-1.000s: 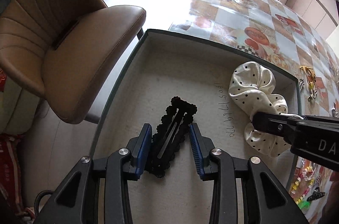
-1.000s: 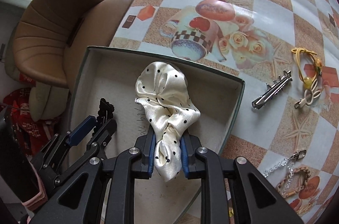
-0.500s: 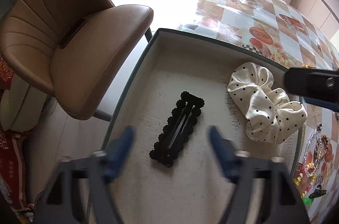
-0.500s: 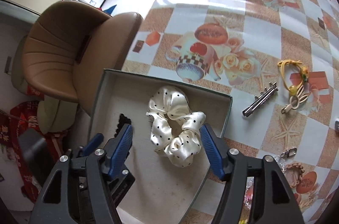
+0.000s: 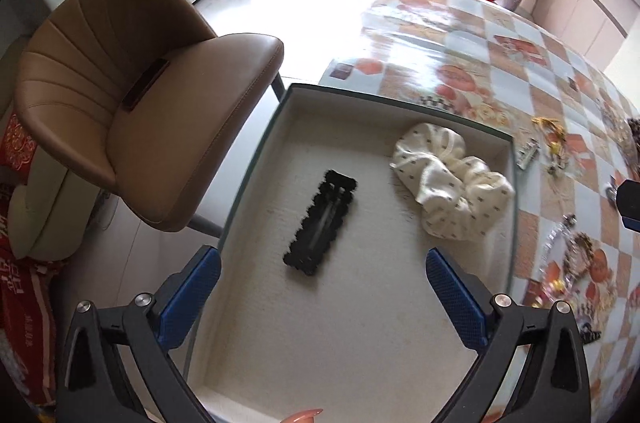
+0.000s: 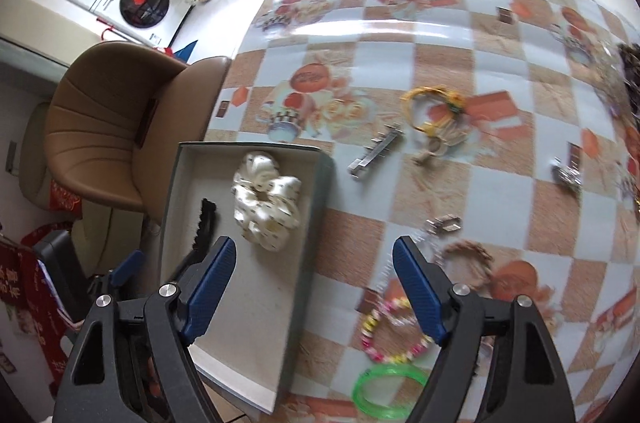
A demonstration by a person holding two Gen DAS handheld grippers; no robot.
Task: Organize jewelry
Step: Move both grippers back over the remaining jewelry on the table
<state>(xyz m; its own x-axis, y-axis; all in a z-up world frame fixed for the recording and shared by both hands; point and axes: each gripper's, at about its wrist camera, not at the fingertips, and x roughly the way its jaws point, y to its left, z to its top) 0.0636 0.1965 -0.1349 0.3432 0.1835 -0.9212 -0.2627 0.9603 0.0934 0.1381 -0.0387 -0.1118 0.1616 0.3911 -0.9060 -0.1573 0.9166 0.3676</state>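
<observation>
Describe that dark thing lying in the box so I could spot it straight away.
Find the shallow grey box at the table's edge, by the brown chair. Two things lie inside: a cream polka-dot scrunchie and, beside it nearer the chair, a flat black hair clip with scalloped edges.

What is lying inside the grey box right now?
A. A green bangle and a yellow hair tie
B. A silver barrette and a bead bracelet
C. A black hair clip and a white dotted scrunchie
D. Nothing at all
C: the black hair clip and the white dotted scrunchie lie side by side on the floor of the grey box, neither one held by a claw.
</observation>
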